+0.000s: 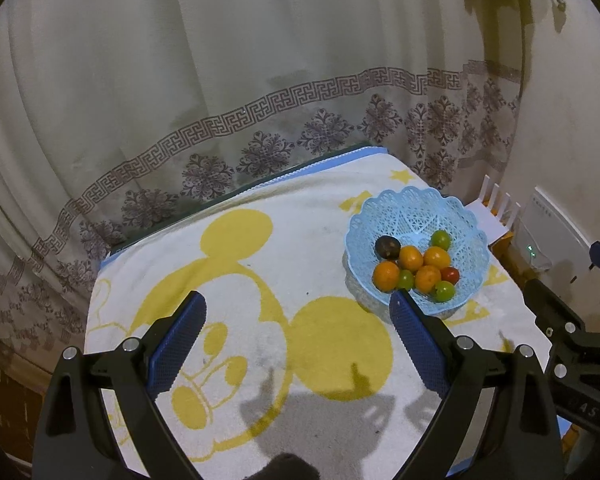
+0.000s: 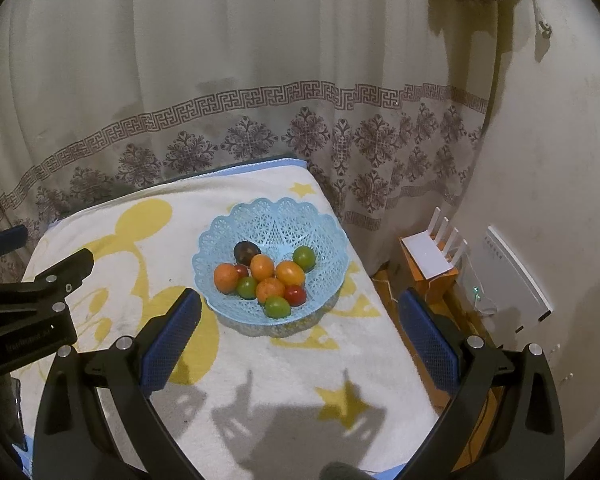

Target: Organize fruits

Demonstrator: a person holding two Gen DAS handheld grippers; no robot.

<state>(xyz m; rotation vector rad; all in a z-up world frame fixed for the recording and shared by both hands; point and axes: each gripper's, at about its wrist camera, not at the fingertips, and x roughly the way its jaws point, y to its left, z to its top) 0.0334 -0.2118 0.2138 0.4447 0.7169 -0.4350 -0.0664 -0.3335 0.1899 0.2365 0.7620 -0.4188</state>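
We held both tongs spread wide and empty above the towel-covered tabletop. The left tongs hung over the yellow cartoon print in the lower middle of the left view, and the right tongs framed the near edge of the basket in the lower middle of the right view.

Every fruit we could see sat in the blue lace basket, which stood on the towel just right of centre in the right view and at the middle right of the left view. Inside it were several oranges, green fruits, a small red one and one dark fruit at the back, all heaped and touching. No fruit lay loose on the towel. We judged the gathering itself to be finished or close to it; if sorting by kind was meant, that was not yet done, since the colours were mixed and no second container showed.

The right view alone gave us the white router with its antennas on an orange box, in full at the middle right, and a second red fruit between an orange and a green one. The left view alone showed the whole mouse figure on the towel. Each view caught the other tool's black body at its edge.
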